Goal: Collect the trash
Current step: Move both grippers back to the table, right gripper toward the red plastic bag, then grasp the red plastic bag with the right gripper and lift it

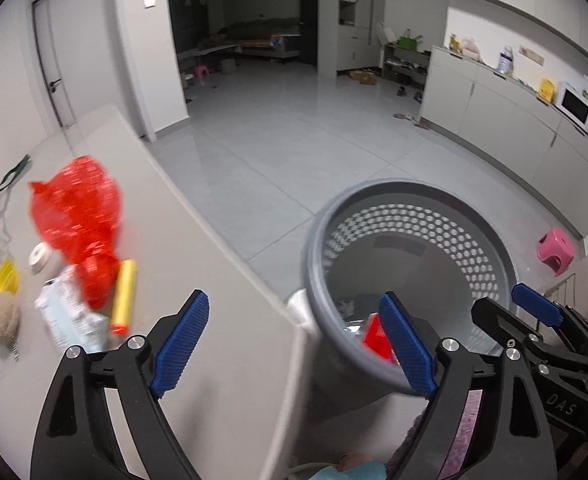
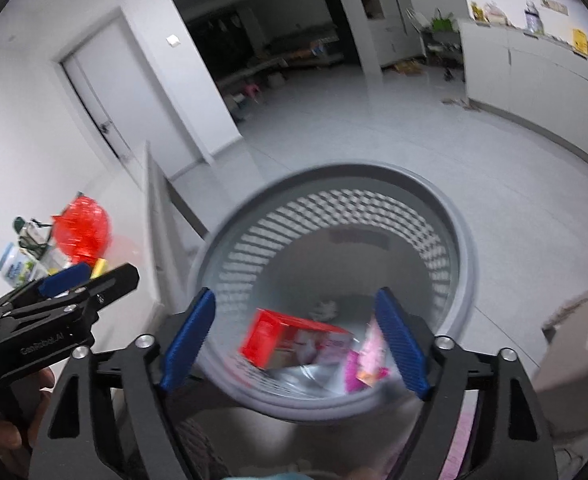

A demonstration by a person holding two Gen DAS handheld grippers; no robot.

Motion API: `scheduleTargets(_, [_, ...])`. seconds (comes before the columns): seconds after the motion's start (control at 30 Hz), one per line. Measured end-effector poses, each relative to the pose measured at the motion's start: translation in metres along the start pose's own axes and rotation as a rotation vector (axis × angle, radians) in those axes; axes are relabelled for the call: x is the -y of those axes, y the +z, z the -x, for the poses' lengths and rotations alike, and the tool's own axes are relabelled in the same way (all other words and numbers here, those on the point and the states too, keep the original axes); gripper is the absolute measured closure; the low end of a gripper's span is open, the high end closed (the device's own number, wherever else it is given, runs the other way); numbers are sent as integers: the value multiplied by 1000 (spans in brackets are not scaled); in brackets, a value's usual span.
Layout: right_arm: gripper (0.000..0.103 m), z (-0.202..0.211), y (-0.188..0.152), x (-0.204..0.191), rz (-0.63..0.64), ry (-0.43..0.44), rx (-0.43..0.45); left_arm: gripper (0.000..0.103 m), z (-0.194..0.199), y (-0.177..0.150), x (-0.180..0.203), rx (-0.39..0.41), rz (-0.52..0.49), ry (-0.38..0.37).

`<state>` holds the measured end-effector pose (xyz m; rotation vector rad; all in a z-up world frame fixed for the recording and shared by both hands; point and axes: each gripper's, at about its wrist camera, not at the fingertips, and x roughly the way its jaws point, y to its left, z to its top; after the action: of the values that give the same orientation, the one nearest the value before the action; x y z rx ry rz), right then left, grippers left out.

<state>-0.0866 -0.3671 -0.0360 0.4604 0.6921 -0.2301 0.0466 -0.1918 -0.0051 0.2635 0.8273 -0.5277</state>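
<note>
A grey perforated basket (image 1: 322, 240) stands on the floor against the table's edge. My left gripper (image 1: 294, 344) is open and empty, spanning the table edge and the basket's near rim. On the table to its left lie a red plastic bag (image 1: 77, 216), a yellow tube (image 1: 125, 296) and a white-blue packet (image 1: 69, 316). My right gripper (image 2: 296, 340) hangs open and empty over the basket (image 2: 466, 248). Down inside lie a red box (image 2: 269, 336), a pink wrapper (image 2: 368, 356) and a crumpled white scrap (image 2: 326, 308). Each gripper shows in the other's view: the right (image 1: 510, 304), the left (image 2: 89, 276).
A tape roll (image 1: 39, 258), a yellow piece (image 1: 5, 278) and a beige plush lump (image 1: 3, 316) also lie on the table. A pink stool (image 1: 556, 250) stands right of the basket. A counter with a microwave (image 1: 574, 108) lines the right wall. Tiled floor stretches beyond.
</note>
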Motion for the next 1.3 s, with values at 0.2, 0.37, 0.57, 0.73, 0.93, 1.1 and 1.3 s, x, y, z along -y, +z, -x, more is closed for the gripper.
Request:
scheduleTargets(0.2, [23,-10,1,-53,137,54,21,14,23,-19,-56,34,51,91])
scheduleTargets(0.37, [22,-24,9,-101,230,98,13,11,45,-36,-111,68,114,197])
scheduleTargets(0.57, [22,-45,17,-163,348,153,-20,8,61,-56,-176,84,203,311])
scheduleTargets(0.73, [21,-68,29,-216,450,180,-69,7,69,-73,-224,84,295,379])
scheduleTargets(0.93, [21,-103,43,-259,503,207,-159,7,73,-92,-271,90,400,436])
scheduleTargets(1.1, [21,-128,48,-285,540,195,-216,7,77,-103,-293,105,461,447])
scheduleTargets(1.3, [21,-161,52,-312,555,162,-290,7,83,-110,-309,118,520,433])
